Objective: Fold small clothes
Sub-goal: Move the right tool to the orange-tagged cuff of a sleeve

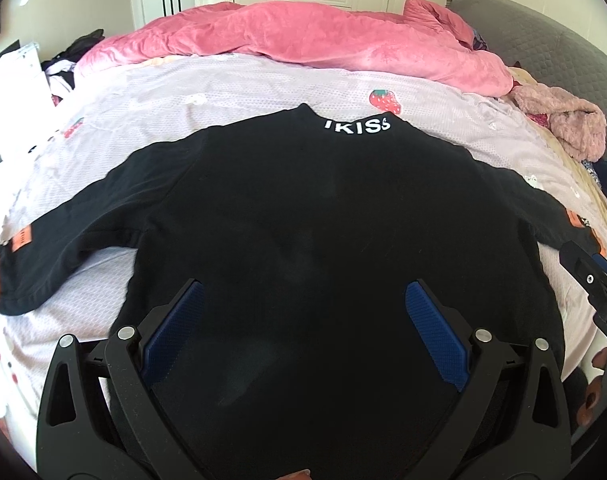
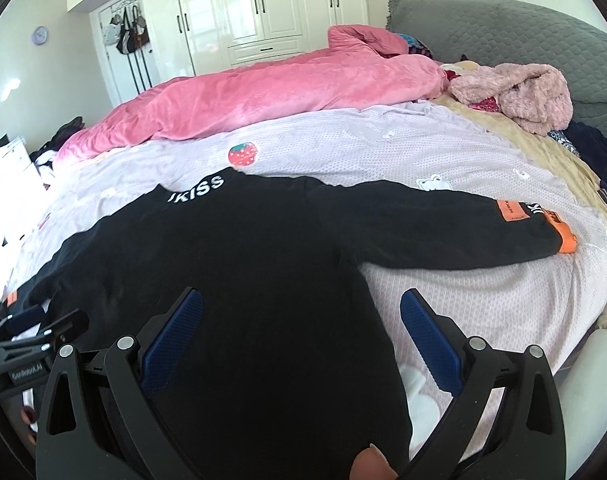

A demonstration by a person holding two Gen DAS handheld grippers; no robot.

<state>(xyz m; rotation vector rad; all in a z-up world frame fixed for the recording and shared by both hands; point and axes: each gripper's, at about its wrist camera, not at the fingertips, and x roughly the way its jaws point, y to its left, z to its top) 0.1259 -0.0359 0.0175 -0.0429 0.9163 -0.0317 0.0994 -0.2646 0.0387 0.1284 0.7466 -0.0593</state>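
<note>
Lilac bedsheet point(image 1: 231, 100), black top point(image 1: 303, 208) spread flat — left gripper point(image 1: 303, 308) and right gripper point(image 2: 301, 312) jaws wide, empty; pinch one layer and the fold skews.

Top point(image 1: 303, 208): black, white "KISS" lettering at the collar, orange patches near the cuffs.
Sheet point(image 2: 383, 148): pale lilac, dotted weave, printed with red strawberries and small white animals.
Quilt point(image 1: 295, 44): bright pink, plain.
Fluffy garment point(image 2: 519, 92): dusty pink.
Headboard point(image 2: 503, 28): grey, quilted.
Wardrobe point(image 2: 263, 4): glossy white, black handles.
My left gripper point(image 1: 303, 300): black frame, blue textured pads.
My right gripper point(image 2: 301, 308): black frame, blue textured pads.
</note>
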